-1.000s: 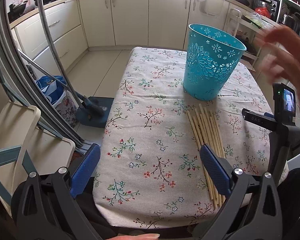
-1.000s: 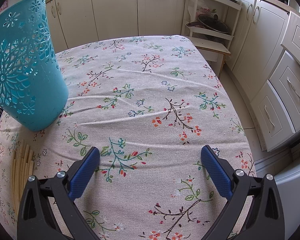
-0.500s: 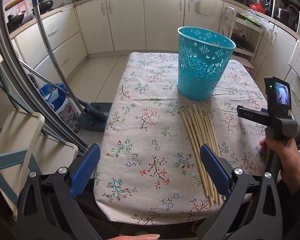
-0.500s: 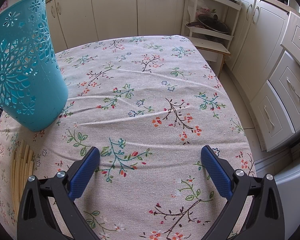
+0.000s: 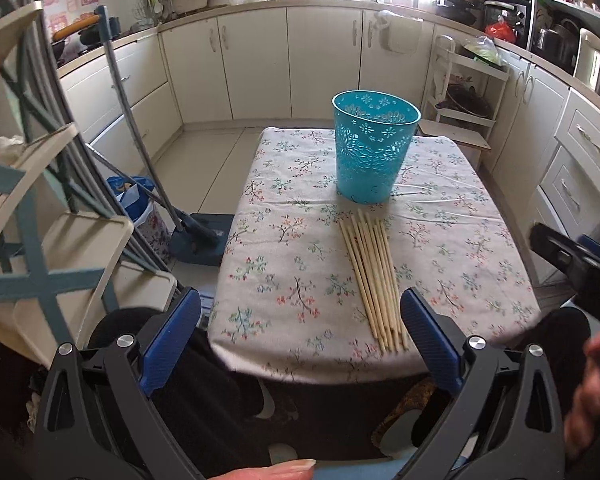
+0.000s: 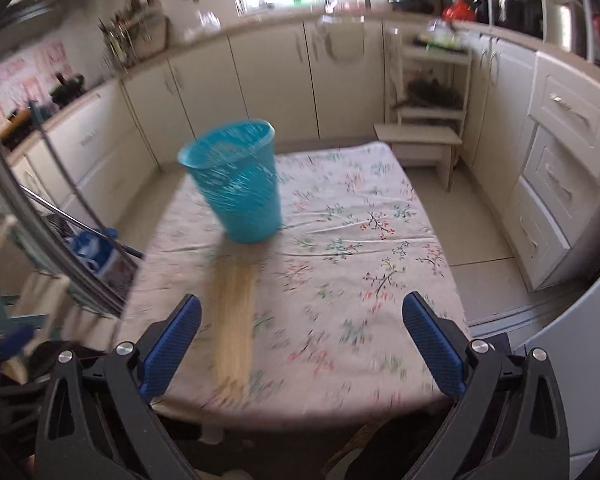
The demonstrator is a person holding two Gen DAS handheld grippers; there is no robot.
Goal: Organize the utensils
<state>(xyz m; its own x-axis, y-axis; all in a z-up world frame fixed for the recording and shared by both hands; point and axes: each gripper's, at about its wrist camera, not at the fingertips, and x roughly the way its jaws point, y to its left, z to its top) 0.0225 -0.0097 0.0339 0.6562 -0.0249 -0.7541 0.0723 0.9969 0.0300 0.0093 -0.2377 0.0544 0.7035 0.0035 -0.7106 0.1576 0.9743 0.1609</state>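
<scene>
Chopsticks: a bundle of pale wooden chopsticks [image 5: 374, 278] lies flat on the table, side by side and touching, running from just short of the basket towards the near edge, where the tips stop close to the cloth's fold. In the right wrist view they are a smeared tan streak [image 6: 234, 312].
Basket: a turquoise plastic basket [image 5: 374, 152] with a cut-out flower pattern stands upright towards the far edge of the table, just beyond the far ends of the chopsticks, apart from them.
Table: covered by a cream cloth with small flower sprigs [image 5: 292, 240]; the cloth hangs over the near edge.
Left gripper [image 5: 300, 338]: jaws spread wide, nothing between the blue pads [image 5: 430, 336]; it hangs in the air off the near edge of the table, touching nothing. The right pad sits beside the near tips of the chopsticks in the view, not on them.
Right gripper [image 6: 300, 344]: jaws spread just as wide, empty, held in the air off the near edge; its view is blurred.
Person's hand [image 5: 588, 392]: blurred, at the right edge of the left wrist view.
Surroundings: cream kitchen cabinets [image 5: 256, 64] line the walls behind the table.
</scene>
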